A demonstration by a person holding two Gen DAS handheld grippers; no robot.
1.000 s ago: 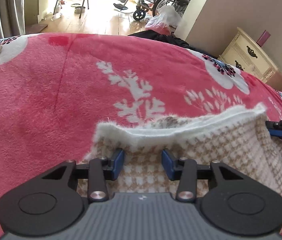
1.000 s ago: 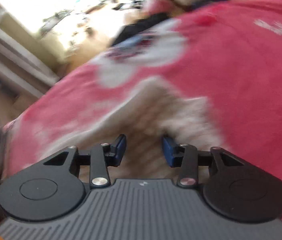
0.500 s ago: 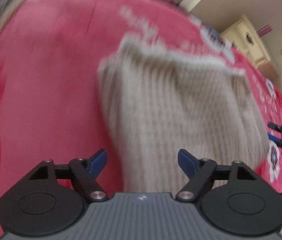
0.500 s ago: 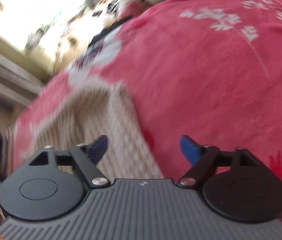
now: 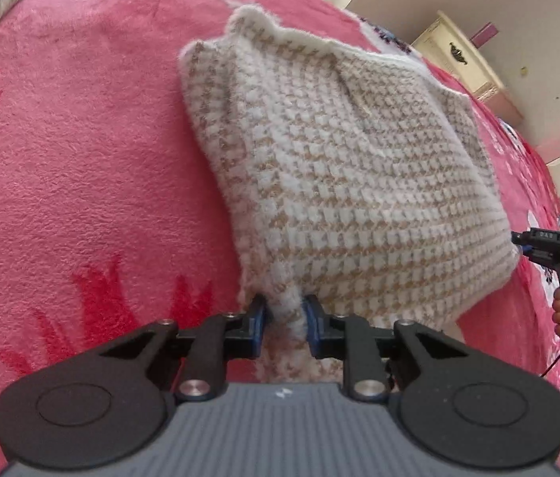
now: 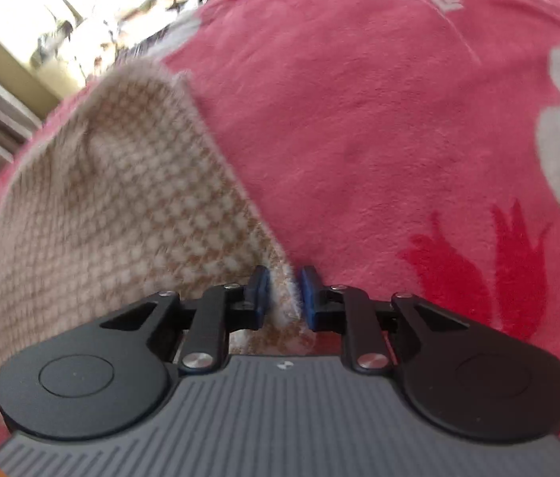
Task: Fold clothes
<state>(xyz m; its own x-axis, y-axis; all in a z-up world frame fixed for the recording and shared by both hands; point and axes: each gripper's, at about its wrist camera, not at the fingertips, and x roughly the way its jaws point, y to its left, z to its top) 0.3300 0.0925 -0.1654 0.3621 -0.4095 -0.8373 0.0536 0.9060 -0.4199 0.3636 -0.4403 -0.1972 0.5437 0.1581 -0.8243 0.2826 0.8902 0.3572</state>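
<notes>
though no writing reads, left gripper (image 5: 284,318) and right gripper (image 6: 283,292) fingers, just closed, pinch the knit (image 5: 351,183).

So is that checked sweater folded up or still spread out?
Folded. The sweater lies on the pink blanket as a compact, layered block, thick doubled edges showing along its sides.

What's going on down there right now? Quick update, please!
Left tool has just closed, pinching the near corner of the knit garment. Right tool likewise closed on the other near corner. Garment lies folded on the pink blanket. Nothing in the way.
</notes>
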